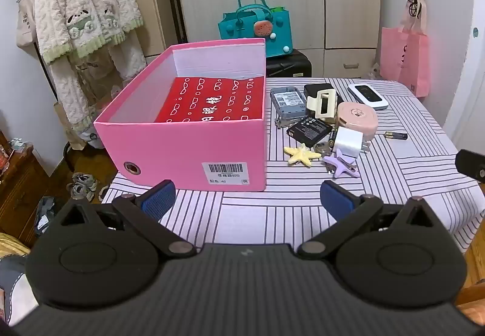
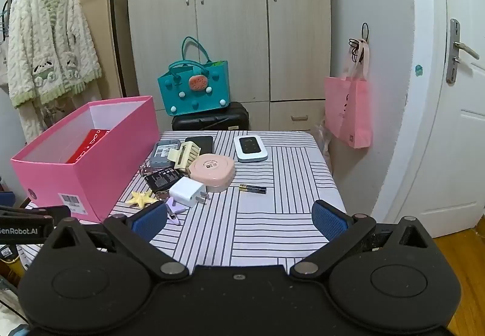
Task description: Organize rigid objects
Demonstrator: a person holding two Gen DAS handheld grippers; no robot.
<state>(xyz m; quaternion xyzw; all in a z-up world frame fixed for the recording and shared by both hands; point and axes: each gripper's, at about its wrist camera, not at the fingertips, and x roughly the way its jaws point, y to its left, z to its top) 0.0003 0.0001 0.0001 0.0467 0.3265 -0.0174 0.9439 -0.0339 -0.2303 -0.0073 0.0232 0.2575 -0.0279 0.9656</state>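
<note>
Left gripper (image 1: 247, 199) spread wide, nothing between the blue pads, low centre of the left wrist view above the striped tablecloth (image 1: 303, 214). Right gripper (image 2: 239, 219) also spread wide and empty, low centre of the right wrist view.

Pink box (image 1: 188, 151) sits open at centre-left of the left wrist view, on the table's left part; a red packet (image 1: 212, 101) with white print lies flat on its floor.

The clutter sits in a pile just right of the box, centre-right of that frame:
- grey device (image 1: 286, 104) at the back, black block (image 1: 318, 89) beside it
- cream hair claw (image 1: 322, 104) on top of them
- round pink case (image 1: 357, 118), touching the white plug charger (image 1: 348, 142)
- flat black battery (image 1: 309, 130) in front of the grey device
- yellow starfish clip (image 1: 301, 155) and purple starfish clip (image 1: 342, 168) nearest the camera
- keys partly hidden under the charger

Apart from the pile: white pocket router (image 1: 366, 95) at the upper right of the table, thin AAA battery (image 1: 395, 135) lying alone to the right.

Background: teal bag (image 2: 194, 87) on a black case, pink tote (image 2: 348, 111) hanging at right.
</note>
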